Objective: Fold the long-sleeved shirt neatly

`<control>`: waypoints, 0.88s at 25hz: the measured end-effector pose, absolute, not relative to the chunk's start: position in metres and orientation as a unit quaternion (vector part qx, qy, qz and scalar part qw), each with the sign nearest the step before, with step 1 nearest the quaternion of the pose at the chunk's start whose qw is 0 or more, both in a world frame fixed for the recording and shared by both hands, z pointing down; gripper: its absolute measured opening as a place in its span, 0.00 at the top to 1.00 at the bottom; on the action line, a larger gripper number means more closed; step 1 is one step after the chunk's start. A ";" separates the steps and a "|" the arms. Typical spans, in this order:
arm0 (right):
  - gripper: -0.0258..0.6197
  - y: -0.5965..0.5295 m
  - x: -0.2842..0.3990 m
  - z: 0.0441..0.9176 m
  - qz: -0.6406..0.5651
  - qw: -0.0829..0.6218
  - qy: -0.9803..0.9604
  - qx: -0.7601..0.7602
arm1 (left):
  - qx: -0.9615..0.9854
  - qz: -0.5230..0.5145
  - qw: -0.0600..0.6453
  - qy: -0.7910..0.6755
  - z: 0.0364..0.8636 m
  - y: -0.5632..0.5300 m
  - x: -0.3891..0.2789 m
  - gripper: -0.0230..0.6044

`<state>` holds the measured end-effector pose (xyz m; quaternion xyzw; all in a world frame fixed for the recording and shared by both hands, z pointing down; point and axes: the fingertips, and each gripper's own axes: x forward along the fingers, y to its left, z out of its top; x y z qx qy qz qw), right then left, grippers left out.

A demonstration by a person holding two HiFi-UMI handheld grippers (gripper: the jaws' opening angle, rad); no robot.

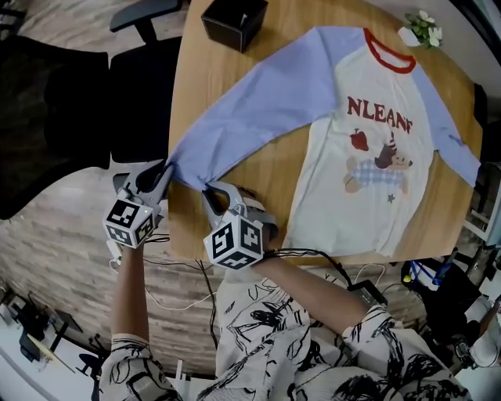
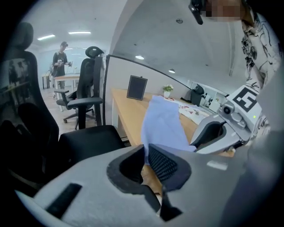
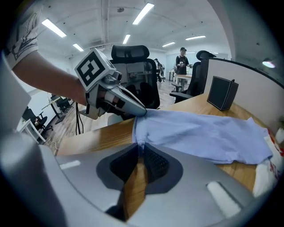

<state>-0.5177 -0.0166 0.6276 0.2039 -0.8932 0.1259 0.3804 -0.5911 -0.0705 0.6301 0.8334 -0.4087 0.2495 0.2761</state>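
Long-sleeved shirt (image 1: 368,157), cream body, lavender-blue sleeves, red collar (image 1: 389,53), red lettering and cartoon print facing up, spread flat on wooden table (image 1: 196,78), one sleeve (image 1: 258,110) stretched diagonally toward the near left edge, cuff (image 1: 188,166) at that edge, other sleeve (image 1: 454,133) angled down the right side.

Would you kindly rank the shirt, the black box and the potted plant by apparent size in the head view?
Largest: shirt.
Then: black box, cropped by the frame's top edge.
Smallest: potted plant.
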 end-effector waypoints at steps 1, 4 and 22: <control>0.90 -0.018 -0.518 0.627 0.125 0.379 -0.894 0.206 | 0.836 0.250 0.270 -0.406 0.628 -0.071 -0.590 0.92; 0.91 -0.026 -0.517 0.621 0.133 0.366 -0.896 0.215 | 0.847 0.245 0.257 -0.395 0.617 -0.077 -0.582 0.93; 0.91 -0.160 -0.363 0.345 0.232 0.068 -0.884 0.401 | 0.937 0.129 0.123 -0.301 0.304 -0.243 -0.388 0.93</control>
